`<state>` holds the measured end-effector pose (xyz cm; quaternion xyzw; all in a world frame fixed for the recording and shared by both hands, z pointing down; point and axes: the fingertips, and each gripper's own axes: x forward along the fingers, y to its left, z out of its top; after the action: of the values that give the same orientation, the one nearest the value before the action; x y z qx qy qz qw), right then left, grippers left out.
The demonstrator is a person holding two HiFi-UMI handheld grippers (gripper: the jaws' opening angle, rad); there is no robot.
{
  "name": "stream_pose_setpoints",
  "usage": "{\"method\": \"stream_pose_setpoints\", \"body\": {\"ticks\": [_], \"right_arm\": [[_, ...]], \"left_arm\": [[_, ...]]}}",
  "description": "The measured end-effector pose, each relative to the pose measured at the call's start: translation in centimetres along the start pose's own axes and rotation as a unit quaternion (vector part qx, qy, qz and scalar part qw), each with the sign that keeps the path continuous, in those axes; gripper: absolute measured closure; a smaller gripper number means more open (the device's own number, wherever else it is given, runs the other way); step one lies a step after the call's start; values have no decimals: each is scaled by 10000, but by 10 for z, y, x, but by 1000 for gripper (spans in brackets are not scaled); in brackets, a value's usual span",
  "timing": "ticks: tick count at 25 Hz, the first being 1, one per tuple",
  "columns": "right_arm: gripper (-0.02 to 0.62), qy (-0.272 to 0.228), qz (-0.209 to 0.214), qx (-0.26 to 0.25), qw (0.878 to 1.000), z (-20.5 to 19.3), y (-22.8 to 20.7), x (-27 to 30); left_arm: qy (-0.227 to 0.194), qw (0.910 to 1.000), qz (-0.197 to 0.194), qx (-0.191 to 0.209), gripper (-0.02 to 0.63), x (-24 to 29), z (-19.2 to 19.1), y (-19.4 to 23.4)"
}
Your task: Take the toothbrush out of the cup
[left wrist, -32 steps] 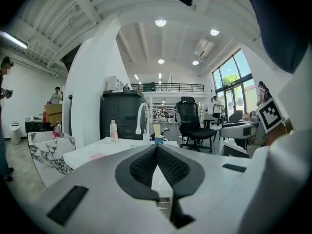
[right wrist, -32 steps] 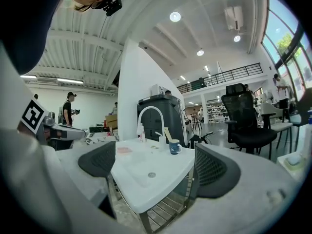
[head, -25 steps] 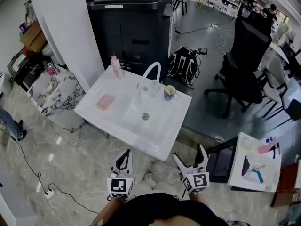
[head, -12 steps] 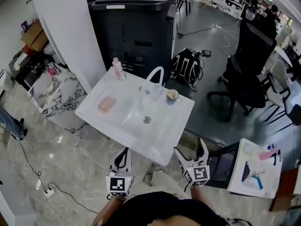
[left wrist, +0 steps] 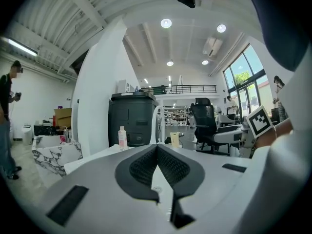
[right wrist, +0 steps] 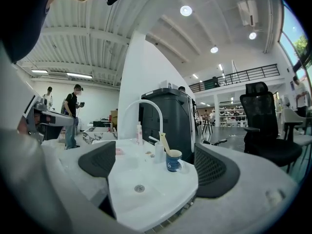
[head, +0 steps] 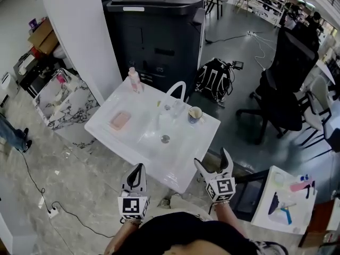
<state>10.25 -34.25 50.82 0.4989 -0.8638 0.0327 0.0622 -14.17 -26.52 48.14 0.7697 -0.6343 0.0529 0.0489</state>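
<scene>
White sink: the blue cup is set near its far right edge, toothbrush leaned inside. Both grippers are held off the near edge, well apart from the cup: left gripper pinched together, right gripper spread wide, empty.

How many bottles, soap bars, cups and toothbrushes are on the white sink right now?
pink bottle: 1
pink soap bar: 1
blue cup: 1
toothbrush: 1, standing in the blue cup
Total: 4
</scene>
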Motion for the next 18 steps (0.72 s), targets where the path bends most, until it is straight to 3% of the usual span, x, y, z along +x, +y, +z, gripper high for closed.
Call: {"method": "stream_pose_setpoints", "body": {"ticks": [18], "right_arm": [[100, 334, 484, -118, 9982, -11, -61, 130]], "left_arm": [[228, 9969, 751, -35, 604, 11, -10, 26]]}}
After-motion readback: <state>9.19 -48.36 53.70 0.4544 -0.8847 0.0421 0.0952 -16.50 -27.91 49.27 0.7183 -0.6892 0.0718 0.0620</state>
